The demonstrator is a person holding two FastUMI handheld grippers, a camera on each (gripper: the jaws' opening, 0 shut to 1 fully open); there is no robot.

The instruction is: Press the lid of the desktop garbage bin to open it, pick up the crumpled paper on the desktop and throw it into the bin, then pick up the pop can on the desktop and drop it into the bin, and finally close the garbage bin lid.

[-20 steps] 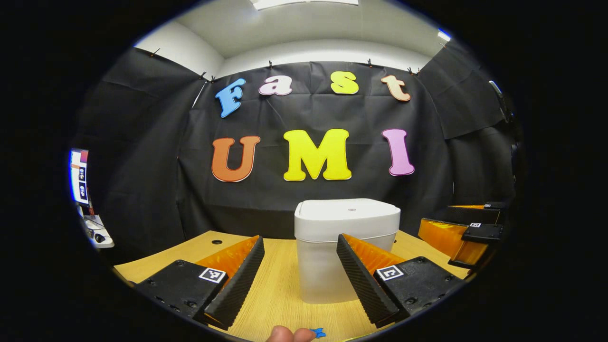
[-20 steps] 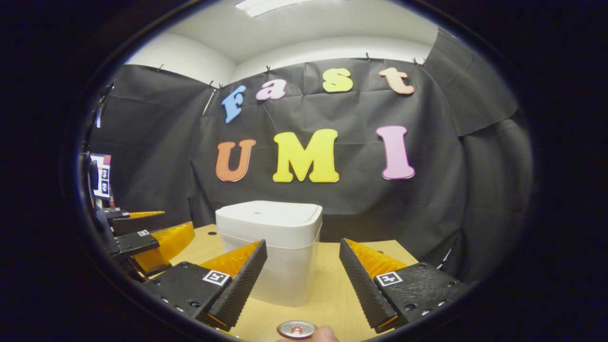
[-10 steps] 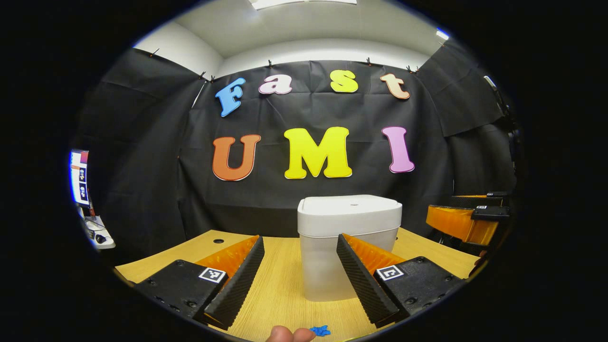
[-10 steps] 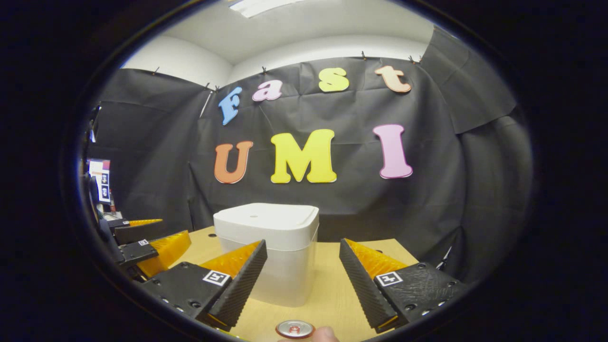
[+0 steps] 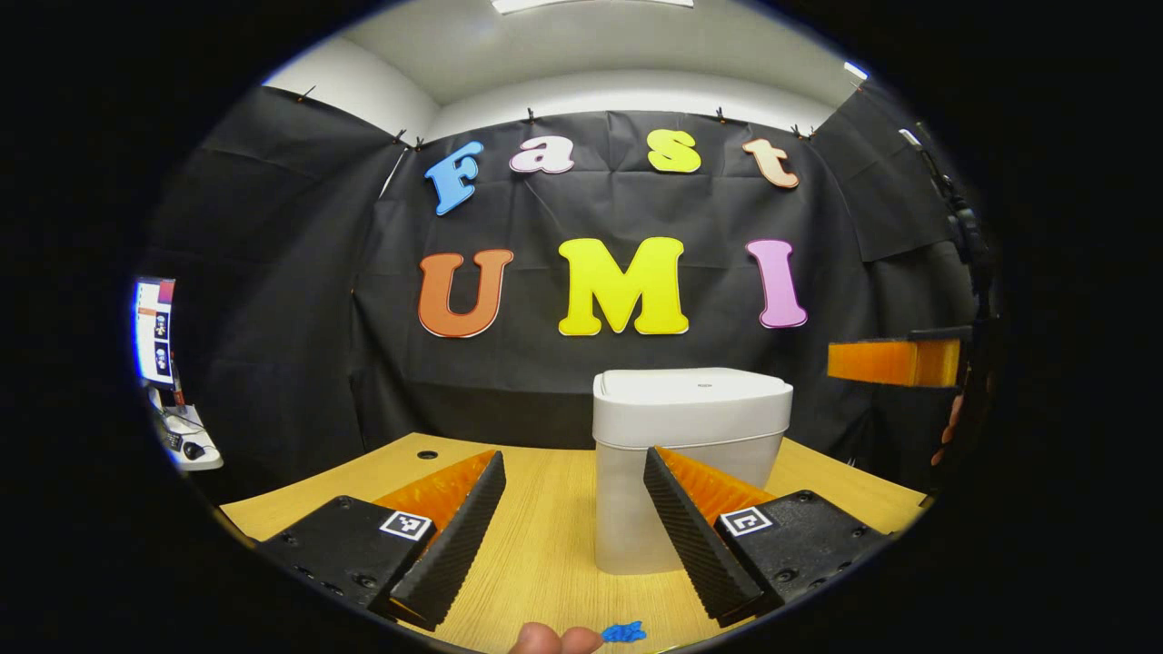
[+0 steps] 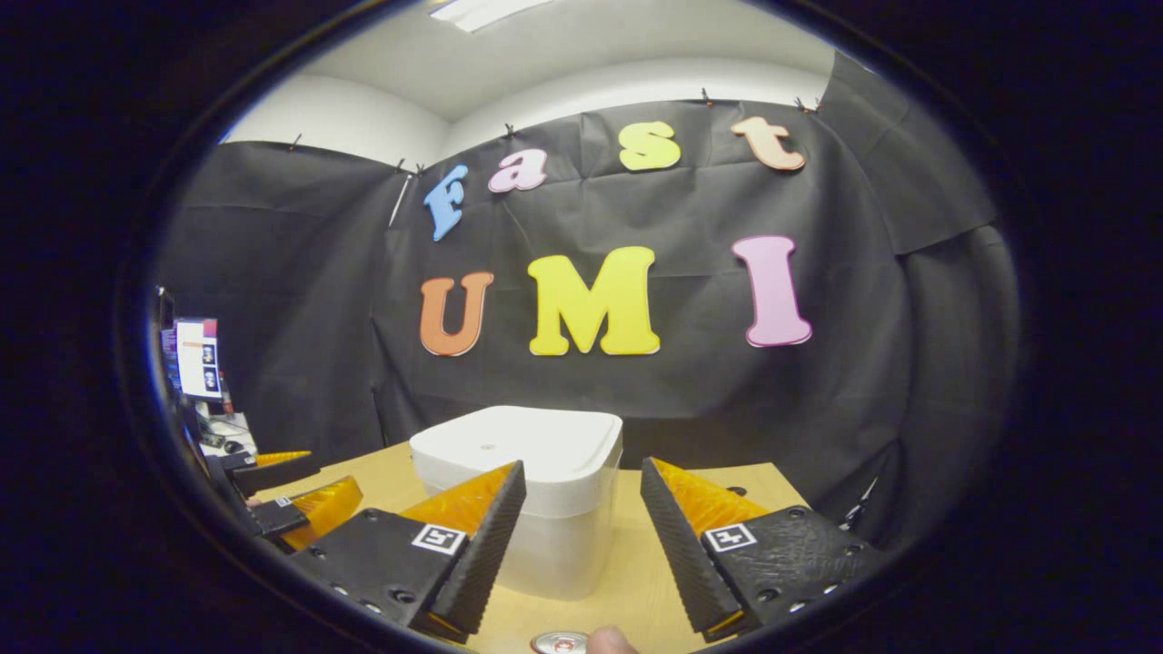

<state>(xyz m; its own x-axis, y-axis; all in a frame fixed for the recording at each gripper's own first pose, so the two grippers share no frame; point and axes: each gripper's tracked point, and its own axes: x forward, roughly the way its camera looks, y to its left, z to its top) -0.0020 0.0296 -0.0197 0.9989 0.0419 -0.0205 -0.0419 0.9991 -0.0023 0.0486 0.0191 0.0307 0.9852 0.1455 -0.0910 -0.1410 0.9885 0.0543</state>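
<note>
The white desktop bin (image 5: 627, 518) stands on the wooden table (image 5: 545, 509) with its lid (image 5: 690, 400) shut. My left gripper (image 5: 568, 536) is open and low, a short way in front of the bin. Blue crumpled paper (image 5: 623, 631) lies at the bottom edge, below the fingers. In the right gripper view, the bin (image 6: 568, 554) and its shut lid (image 6: 518, 445) sit just ahead of my open right gripper (image 6: 580, 545). The pop can (image 6: 559, 643) shows its silver top at the bottom edge. The right gripper (image 5: 895, 361) hovers at about lid height, right of the bin.
A monitor (image 5: 153, 331) and small desk items stand at the far left beyond the table. The left gripper (image 6: 295, 495) appears low at the left. A fingertip (image 5: 545, 640) shows at the bottom edge of the left gripper view. Black cloth walls close off the back.
The right gripper has risen from table level to about lid height and its view now looks down on the lid. The left gripper has drifted slightly left. The lid stays shut.
</note>
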